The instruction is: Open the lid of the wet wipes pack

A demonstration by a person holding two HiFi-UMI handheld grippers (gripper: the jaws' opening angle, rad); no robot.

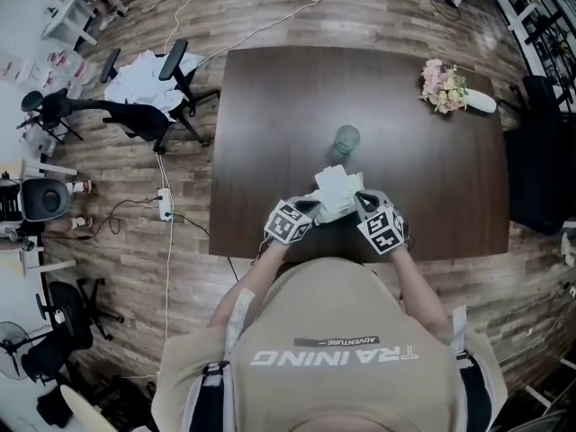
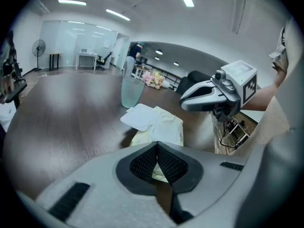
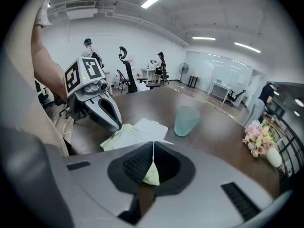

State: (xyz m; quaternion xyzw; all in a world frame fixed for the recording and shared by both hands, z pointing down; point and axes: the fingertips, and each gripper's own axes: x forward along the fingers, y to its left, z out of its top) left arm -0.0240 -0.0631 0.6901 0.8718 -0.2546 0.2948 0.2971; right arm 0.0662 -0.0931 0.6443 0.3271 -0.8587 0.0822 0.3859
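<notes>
The pale yellow wet wipes pack (image 1: 340, 202) lies near the table's front edge, between my two grippers. Its white lid flap (image 1: 334, 179) is folded back toward the cup. In the left gripper view the pack (image 2: 161, 127) and its flap (image 2: 140, 117) lie just past the jaws. My left gripper (image 2: 156, 145) (image 1: 307, 208) is shut on the pack's left end. My right gripper (image 3: 153, 143) (image 1: 360, 200) is shut on a corner of the pack (image 3: 124, 137) at its right end; the flap (image 3: 150, 128) shows beyond.
A pale green cup (image 1: 346, 139) stands just beyond the pack on the dark brown table (image 1: 270, 133). A vase of pink flowers (image 1: 445, 87) lies at the far right corner. Office chairs (image 1: 144, 106) and cables are on the floor to the left.
</notes>
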